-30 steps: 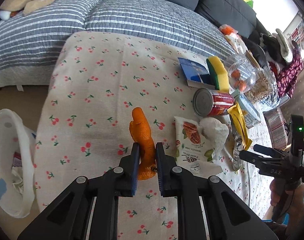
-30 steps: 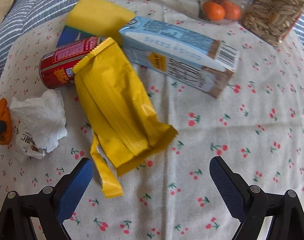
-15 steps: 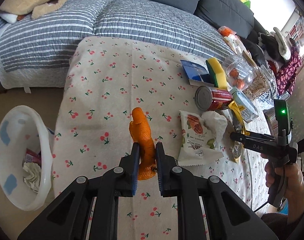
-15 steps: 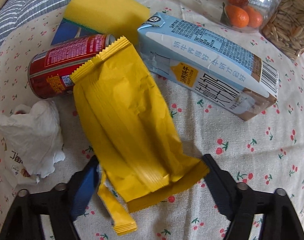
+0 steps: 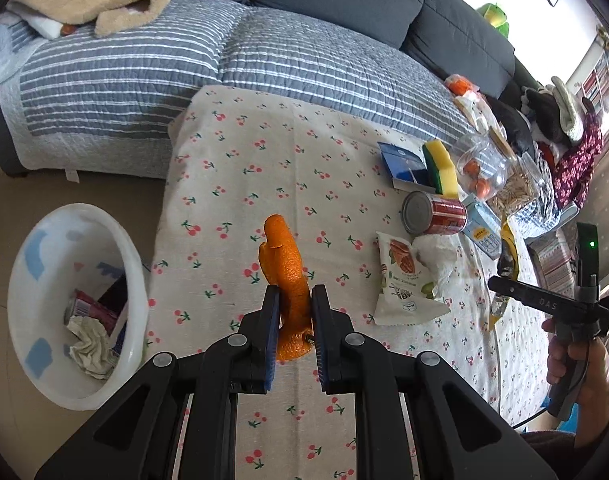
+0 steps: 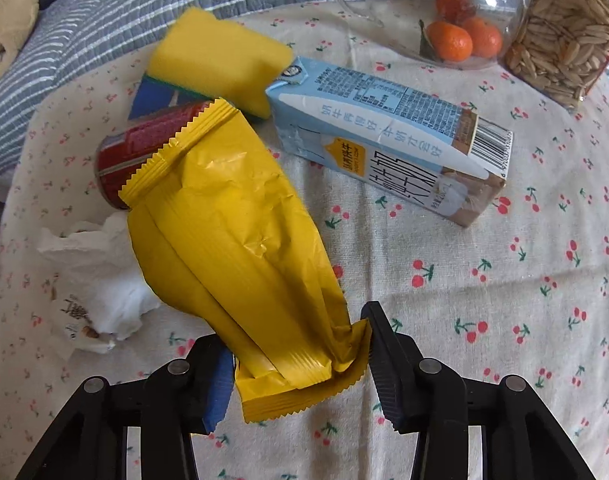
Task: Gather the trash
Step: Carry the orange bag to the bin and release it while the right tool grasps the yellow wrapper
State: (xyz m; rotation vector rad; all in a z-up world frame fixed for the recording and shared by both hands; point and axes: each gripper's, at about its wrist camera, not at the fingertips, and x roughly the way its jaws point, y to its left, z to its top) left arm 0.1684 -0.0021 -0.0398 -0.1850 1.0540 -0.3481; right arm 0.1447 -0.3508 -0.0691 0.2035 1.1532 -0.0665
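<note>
Low in the middle of the left view, my left tool (image 5: pixel 294 322) squeezes an orange peel (image 5: pixel 285 272) above the counter (image 5: pixel 264 160). Low in the right view, my right tool (image 6: pixel 298 364) has been closing around a yellow wrapper (image 6: pixel 232 232), both pads touching its end.

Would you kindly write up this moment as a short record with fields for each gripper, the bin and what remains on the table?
left gripper: shut on orange peel, held above the cherry-print tablecloth
right gripper: jaws have just been closing around the lower end of the yellow wrapper, which touches both pads
bin: white, on the floor left of the table, with crumpled paper and a wrapper inside
left on table: red can, milk carton, snack bag, crumpled tissue
</note>
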